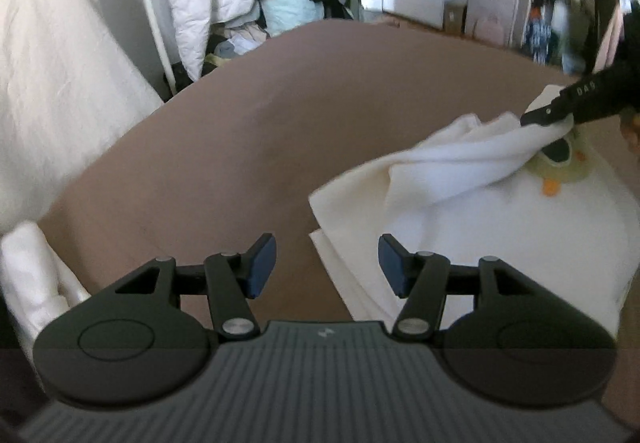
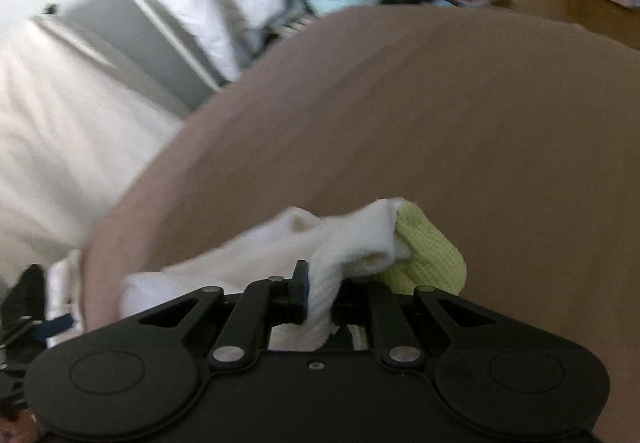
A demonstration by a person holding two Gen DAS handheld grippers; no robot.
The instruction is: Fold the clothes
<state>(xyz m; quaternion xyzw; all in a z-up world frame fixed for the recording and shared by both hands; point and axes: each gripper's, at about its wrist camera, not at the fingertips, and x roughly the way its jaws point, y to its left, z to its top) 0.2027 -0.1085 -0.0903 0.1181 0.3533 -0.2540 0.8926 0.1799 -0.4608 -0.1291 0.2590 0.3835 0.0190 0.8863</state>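
Your left gripper (image 1: 327,267) was open, nothing between its 2 pads, just beside the white garment (image 1: 480,211) on the brown surface (image 1: 248,131). Further out, your right gripper (image 2: 318,297) was clamped on a bunched fold of that garment, its pale green collar (image 2: 430,255) just beyond the fingers.

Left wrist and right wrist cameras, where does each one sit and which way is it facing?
Left wrist: sits on the left gripper, angled down over the brown table; its open, empty fingers show, with the right gripper at far right pinching the white garment.
Right wrist: sits on the right gripper, angled down across the table; its fingers, shut on the garment, show.
Shared: table, garment with its yellow-green part, white bedding and hanging clothes behind.
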